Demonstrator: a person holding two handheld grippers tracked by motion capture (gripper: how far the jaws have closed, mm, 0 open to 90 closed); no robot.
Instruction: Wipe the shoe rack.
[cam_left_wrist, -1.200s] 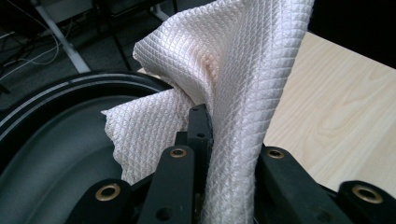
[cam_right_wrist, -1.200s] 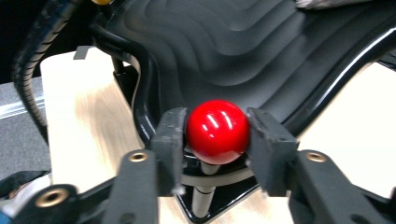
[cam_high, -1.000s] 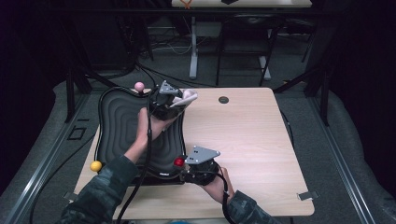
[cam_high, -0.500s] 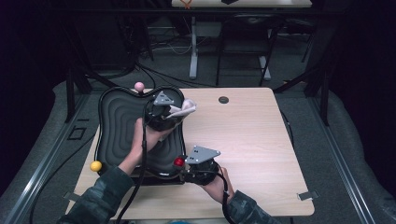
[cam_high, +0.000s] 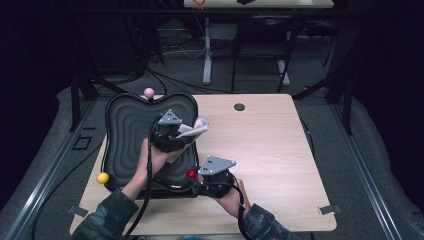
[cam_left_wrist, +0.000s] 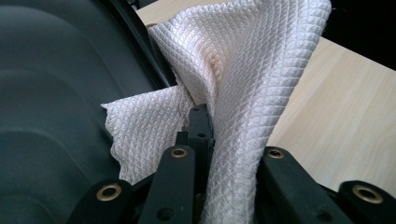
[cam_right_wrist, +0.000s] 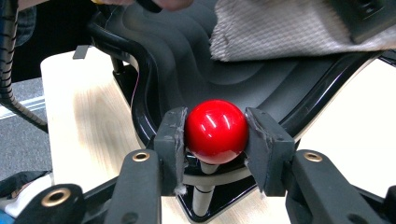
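Observation:
A black ridged tray (cam_high: 125, 135) lies on the left half of the wooden table, with round knobs at its corners. My left gripper (cam_high: 182, 132) is over the tray's right side, shut on a cream quilted cloth (cam_high: 194, 129) that bunches up between the jaws (cam_left_wrist: 243, 79). My right gripper (cam_high: 196, 176) is at the tray's near right corner, shut on the red ball knob (cam_high: 191, 173); in the right gripper view both pads press the red ball (cam_right_wrist: 215, 131) on its post. The cloth (cam_right_wrist: 289, 28) hangs over the tray (cam_right_wrist: 187, 60) beyond it.
A pink knob (cam_high: 149, 92) stands at the tray's far edge and a yellow knob (cam_high: 102, 177) at its near left corner. A dark round grommet (cam_high: 239, 106) sits in the table's far middle. Bare wood (cam_high: 280, 155) spreads to the right. Table legs and cables stand behind.
My left gripper has moved nearer and lower over the tray with the cloth in it. The right gripper has stayed on the red ball.

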